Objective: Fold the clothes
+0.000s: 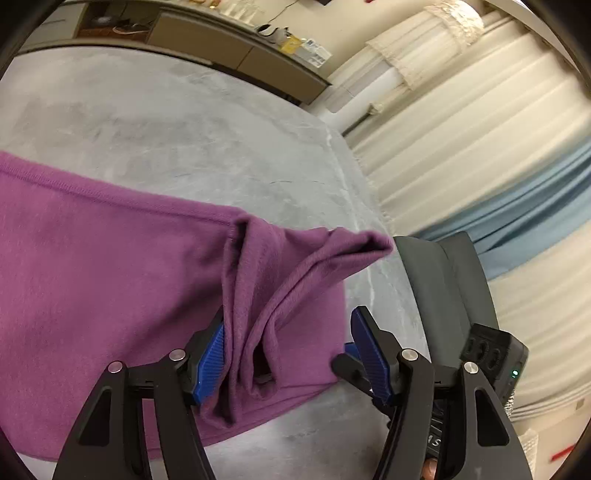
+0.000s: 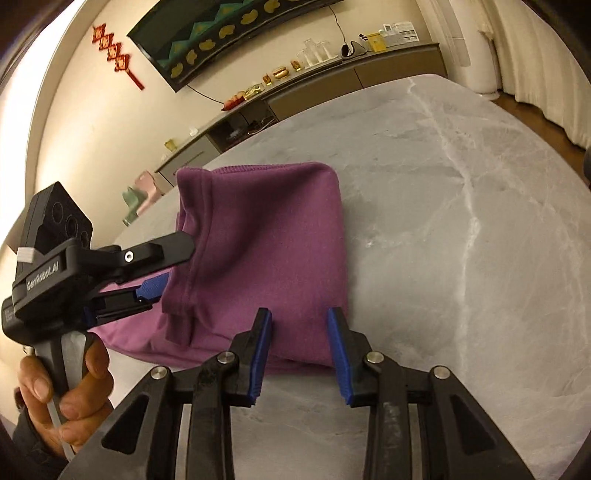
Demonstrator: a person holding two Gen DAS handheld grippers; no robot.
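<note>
**Sweater half folded on grey worktop**

Worktop (image 2: pixel 461 229), grey and marbled, carries one purple sweater (image 2: pixel 266 236), folded into a rough rectangle near its front edge. Behind it along the wall runs one long low cabinet (image 2: pixel 332 85) with small items on top, and one dark screen (image 2: pixel 229 33) hangs above. Pale curtains (image 1: pixel 461 129) fill the right of the left wrist view, with one blue cloth (image 1: pixel 535 206) draped across them.

Two sets of tongs are in view. The left tongs (image 1: pixel 295 354) stand apart; a bunched fold of the sweater is lifted between them, resting against the left blue pad (image 1: pixel 210 365) while the right pad stays clear of the cloth. The right tongs (image 2: pixel 300 354) are also apart, hovering at the near edge of the sweater with nothing held. One hand (image 2: pixel 62 387) grips the left tool's handle.
</note>
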